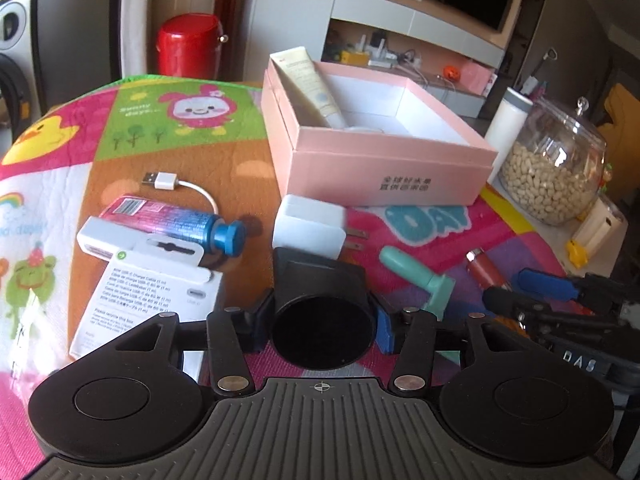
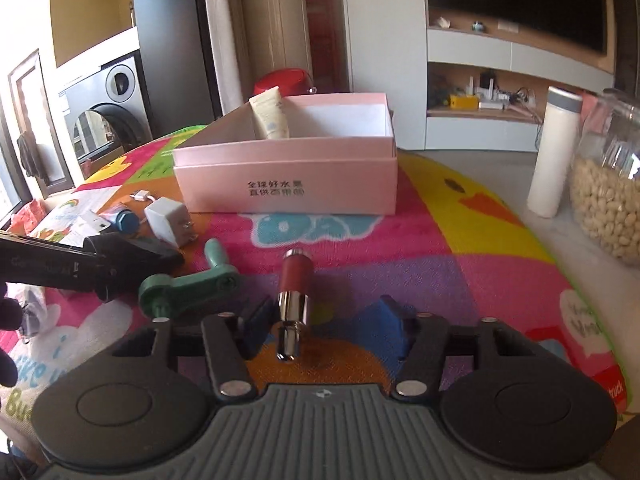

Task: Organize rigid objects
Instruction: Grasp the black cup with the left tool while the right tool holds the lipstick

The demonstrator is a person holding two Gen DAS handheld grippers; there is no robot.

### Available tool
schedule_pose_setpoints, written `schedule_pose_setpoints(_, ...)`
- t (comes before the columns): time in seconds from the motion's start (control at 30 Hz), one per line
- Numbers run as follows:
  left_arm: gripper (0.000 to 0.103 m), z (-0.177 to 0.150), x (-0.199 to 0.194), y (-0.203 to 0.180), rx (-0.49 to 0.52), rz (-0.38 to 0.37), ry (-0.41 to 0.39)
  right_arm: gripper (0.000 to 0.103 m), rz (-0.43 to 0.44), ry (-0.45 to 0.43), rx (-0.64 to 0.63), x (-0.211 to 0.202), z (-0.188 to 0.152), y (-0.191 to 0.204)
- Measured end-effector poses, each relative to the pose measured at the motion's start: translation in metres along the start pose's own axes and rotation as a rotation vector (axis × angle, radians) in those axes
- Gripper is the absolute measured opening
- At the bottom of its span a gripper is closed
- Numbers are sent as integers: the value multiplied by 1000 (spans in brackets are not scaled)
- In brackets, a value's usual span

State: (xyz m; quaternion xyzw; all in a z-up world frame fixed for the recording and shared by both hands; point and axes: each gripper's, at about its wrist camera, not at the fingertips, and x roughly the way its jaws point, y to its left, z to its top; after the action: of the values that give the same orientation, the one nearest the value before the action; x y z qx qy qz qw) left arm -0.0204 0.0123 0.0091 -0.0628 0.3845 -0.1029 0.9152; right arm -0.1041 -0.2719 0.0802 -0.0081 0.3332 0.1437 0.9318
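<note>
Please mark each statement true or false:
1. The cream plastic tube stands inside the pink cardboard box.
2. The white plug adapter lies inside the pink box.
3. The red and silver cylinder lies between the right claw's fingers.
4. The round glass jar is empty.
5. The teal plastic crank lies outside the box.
1. True: the cream plastic tube leans in a corner of the pink cardboard box.
2. False: the white plug adapter lies on the colourful cartoon mat, in front of the box.
3. True: the red and silver cylinder lies inside the open right claw, with a gap on each side.
4. False: the round glass jar holds many pale beans.
5. True: the teal plastic crank lies on the mat.
</note>
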Motion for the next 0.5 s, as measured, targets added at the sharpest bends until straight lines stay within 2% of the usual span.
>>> schedule_pose_setpoints(0.17,54,-2,2,-4,53,-4,-28,49,2,9,-72,4,3,11)
schedule_pose_setpoints(0.23,54,-6,0,-6,79,-9,-43,38,-11,12,-112,9,5,18)
schedule_pose_setpoints(0.3,54,-10,-4,-5,96,-25,-55,20,-12,25,-150,11,8,23)
schedule_pose_setpoints(0.37,54,-16,-11,-5,111,-50,-66,20,-6,43,-186,7,12,28)
schedule_pose_setpoints(0.5,53,-28,-31,-7,158,-76,-99,20,15,23,-213,-15,15,32)
